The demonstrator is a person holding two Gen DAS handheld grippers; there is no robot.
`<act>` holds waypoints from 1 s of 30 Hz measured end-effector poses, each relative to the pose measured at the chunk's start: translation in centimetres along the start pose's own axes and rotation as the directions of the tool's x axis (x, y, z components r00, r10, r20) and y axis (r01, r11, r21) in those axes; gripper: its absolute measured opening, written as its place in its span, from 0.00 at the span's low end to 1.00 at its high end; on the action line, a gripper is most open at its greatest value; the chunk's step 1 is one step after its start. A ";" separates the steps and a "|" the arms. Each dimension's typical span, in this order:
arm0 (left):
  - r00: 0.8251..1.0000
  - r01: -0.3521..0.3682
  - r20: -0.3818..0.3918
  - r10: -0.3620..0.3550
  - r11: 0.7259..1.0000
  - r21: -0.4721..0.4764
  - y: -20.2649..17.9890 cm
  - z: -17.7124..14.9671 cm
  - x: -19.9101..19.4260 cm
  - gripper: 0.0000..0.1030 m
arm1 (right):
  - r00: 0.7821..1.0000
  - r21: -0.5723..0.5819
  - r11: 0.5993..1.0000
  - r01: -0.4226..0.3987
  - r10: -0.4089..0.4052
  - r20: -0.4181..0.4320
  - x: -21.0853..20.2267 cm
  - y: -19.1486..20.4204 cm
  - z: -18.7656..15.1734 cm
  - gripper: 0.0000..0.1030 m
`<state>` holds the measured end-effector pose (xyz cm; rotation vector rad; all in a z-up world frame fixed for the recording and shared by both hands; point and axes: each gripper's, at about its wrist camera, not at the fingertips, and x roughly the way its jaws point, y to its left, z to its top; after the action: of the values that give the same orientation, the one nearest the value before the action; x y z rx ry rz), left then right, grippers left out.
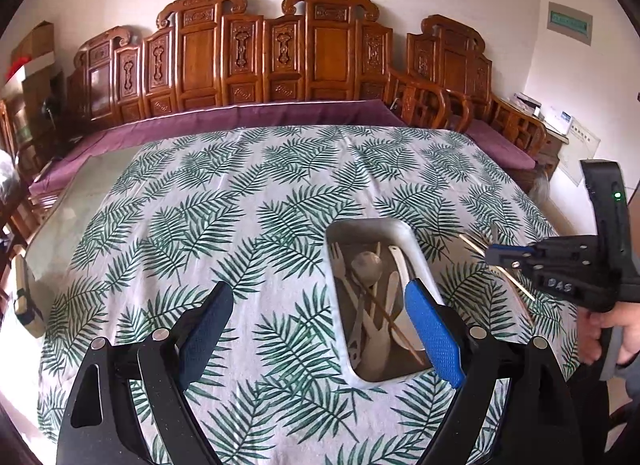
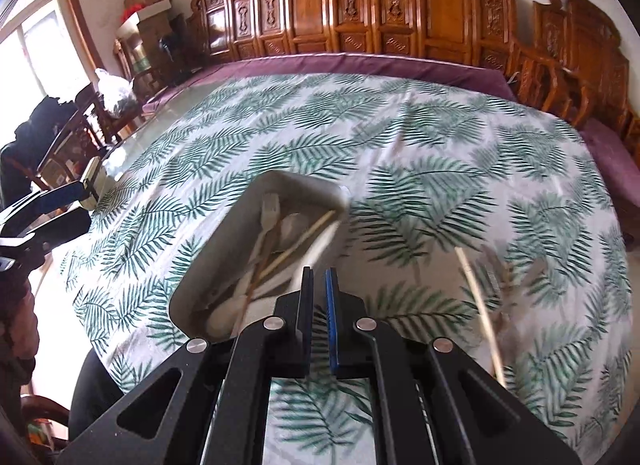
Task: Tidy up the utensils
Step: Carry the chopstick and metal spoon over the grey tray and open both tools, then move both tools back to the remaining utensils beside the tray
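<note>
Chopsticks point(image 2: 478, 305) still loose on the bench point(image 2: 420, 137), lying on the leaf-print cloth just right of the tray point(image 2: 208, 277), outside it. Long axis runs roughly near-to-far, tilted a little, close to parallel with the tray's long side. A second pale utensil lies beside them, too blurred to name. Your right tongs point(image 2: 319, 277) sit just left of the sticks, over the tray's near right corner, jaws closed nearly flat together with nothing between them. So you need to swing right and open before coming down across the shafts. Your left tongs point(image 1: 316, 321) are spread wide and empty, hanging over the tray's left side, with the tray between them and the sticks; the right hand is clearly the nearer one. Tray already holds a fork point(image 1: 340, 261), a spoon point(image 1: 366, 263) and other pale pieces, plus one stick crossing them diagonally.
</note>
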<state>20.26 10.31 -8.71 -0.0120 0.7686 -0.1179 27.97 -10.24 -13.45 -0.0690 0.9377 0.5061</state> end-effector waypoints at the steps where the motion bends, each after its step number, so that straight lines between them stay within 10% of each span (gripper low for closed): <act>1: 1.000 0.003 0.000 -0.003 1.000 0.003 -0.3 0.0 0.0 0.82 | 1.000 0.005 1.000 0.011 -0.011 0.007 -0.6 -0.6 -0.2 0.07; 16: 0.996 0.091 -0.020 -0.089 0.993 0.077 -7.4 0.5 1.7 0.82 | 0.981 0.135 0.972 0.191 -0.192 -0.006 -6.7 -12.1 -6.6 0.13; 30: 0.987 0.154 -0.070 -0.145 0.976 0.154 -13.5 0.2 4.2 0.82 | 0.982 0.133 0.976 0.172 -0.160 -0.096 -2.3 -14.9 -8.7 0.17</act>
<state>22.01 -3.53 -10.76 0.0856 0.8141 -0.3237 26.93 -26.65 -19.16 -0.0409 1.0384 0.2827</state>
